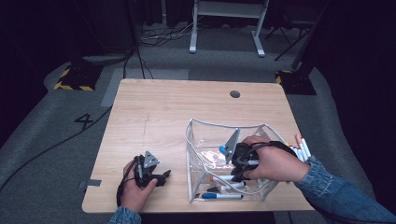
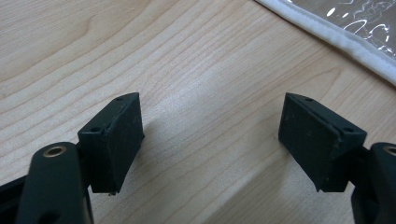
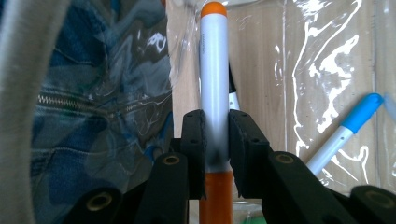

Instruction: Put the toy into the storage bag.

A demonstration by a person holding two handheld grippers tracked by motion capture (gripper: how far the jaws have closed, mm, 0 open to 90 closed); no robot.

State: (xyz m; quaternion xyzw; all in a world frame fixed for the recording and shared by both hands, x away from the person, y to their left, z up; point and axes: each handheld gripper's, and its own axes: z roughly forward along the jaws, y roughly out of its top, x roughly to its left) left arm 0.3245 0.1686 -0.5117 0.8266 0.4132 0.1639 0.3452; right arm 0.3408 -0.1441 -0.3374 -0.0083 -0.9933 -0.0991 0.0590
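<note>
Right gripper (image 3: 216,154) clamps orange marker (image 3: 213,84) inside clear pouch (image 1: 196,140); left gripper (image 2: 212,140) agape

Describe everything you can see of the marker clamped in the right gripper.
The orange-capped marker has a white barrel that looks like smooth plastic, an orange cap at its far end and an orange section at the near end. The right gripper is shut on it, both jaws pressing the barrel's sides near the orange section. It points straight along the jaws, held inside the clear plastic pouch on the wooden table. Whether its far end touches anything is unclear.
</note>
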